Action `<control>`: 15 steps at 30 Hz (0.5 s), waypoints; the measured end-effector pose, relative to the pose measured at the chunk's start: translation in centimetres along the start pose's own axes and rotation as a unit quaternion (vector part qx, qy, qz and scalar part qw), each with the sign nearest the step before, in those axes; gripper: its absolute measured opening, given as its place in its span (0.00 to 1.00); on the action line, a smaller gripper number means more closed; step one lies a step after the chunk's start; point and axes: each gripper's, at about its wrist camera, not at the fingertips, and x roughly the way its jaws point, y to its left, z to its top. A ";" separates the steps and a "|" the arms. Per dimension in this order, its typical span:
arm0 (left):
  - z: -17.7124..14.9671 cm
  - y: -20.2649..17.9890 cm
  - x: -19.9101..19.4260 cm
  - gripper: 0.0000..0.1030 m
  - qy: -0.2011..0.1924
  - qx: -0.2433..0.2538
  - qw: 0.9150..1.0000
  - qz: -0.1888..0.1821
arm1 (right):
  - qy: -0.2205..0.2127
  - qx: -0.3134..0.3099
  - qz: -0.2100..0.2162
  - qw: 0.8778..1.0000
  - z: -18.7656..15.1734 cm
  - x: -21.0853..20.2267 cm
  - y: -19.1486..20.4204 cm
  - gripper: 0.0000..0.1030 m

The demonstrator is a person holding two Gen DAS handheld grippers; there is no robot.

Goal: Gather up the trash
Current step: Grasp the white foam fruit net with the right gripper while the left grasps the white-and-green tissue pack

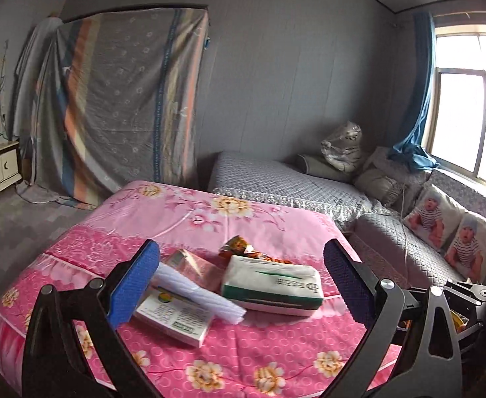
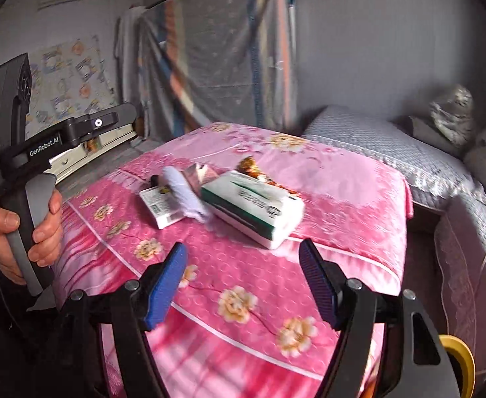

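A pile of trash lies on the pink flowered cover point(image 1: 243, 348): a green-and-white tissue pack point(image 1: 272, 285), a white rolled plastic sleeve point(image 1: 196, 295), a white printed box point(image 1: 173, 318), a pink box point(image 1: 193, 262) and an orange wrapper point(image 1: 236, 247). My left gripper point(image 1: 243, 282) is open and empty, its jaws on either side of the pile, its left pad beside the sleeve. In the right wrist view the pack point(image 2: 252, 212), sleeve point(image 2: 186, 195) and white box point(image 2: 160, 204) lie ahead of my right gripper point(image 2: 243, 285), which is open and empty.
A grey quilted bed point(image 1: 282, 182) and a sofa point(image 1: 402, 252) with baby-print pillows point(image 1: 448, 229) stand to the right. A draped wardrobe point(image 1: 120, 106) is behind. A yellow-rimmed container point(image 2: 458, 358) shows at the lower right. The hand-held left gripper body point(image 2: 20, 152) is at the left.
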 end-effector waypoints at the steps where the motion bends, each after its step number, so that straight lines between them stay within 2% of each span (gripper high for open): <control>1: -0.1 1.9 -0.4 0.92 -0.003 -0.011 1.000 0.017 | 0.013 -0.023 0.014 1.000 1.5 2.1 1.4 0.65; 5: -0.6 8.6 -2.3 0.92 -0.022 -0.052 0.995 0.082 | 0.064 -0.078 0.049 0.994 6.5 9.8 5.6 0.60; 9: 0.1 14.1 -4.4 0.92 -0.061 -0.081 0.987 0.127 | 0.128 -0.113 0.059 0.984 9.2 16.7 8.4 0.45; 12: 0.9 16.9 -5.7 0.92 -0.084 -0.092 0.983 0.137 | 0.164 -0.113 0.050 0.979 10.2 20.7 9.2 0.43; 15: 1.0 18.4 -5.9 0.92 -0.088 -0.093 0.982 0.136 | 0.192 -0.106 0.036 0.975 10.6 23.9 9.2 0.40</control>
